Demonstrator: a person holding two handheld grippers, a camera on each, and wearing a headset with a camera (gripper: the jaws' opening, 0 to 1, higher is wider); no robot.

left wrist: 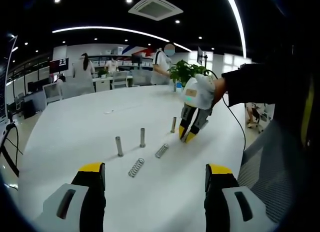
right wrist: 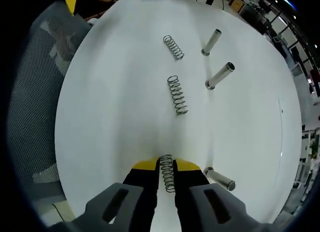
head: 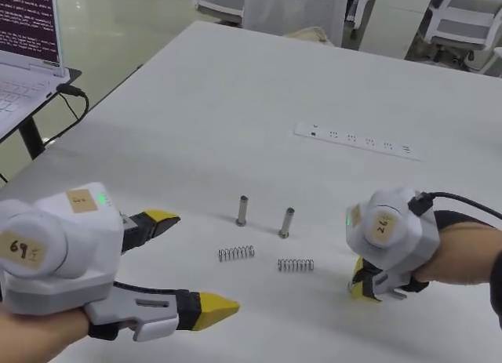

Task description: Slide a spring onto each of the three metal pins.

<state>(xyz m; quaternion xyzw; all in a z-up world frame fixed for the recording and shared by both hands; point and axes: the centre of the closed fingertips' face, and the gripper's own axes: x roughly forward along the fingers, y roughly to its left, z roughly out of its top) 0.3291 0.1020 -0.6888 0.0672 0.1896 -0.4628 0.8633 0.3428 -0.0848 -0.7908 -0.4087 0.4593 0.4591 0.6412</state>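
A spring (right wrist: 168,182) is pinched in our closed right gripper (right wrist: 166,165) at near right, just beside the third pin (right wrist: 220,178) for threading, while the other springs (head: 236,253) lie near two upright pins (head: 242,210) and our left gripper (head: 198,261) hovers wide open, empty.

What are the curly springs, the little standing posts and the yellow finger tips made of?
The springs look like thin coiled steel wire, grey and slightly shiny. The pins look like solid metal, smooth with a dull silvery sheen. The yellow tips of the fingers look matte, plastic or rubber; I cannot tell which.
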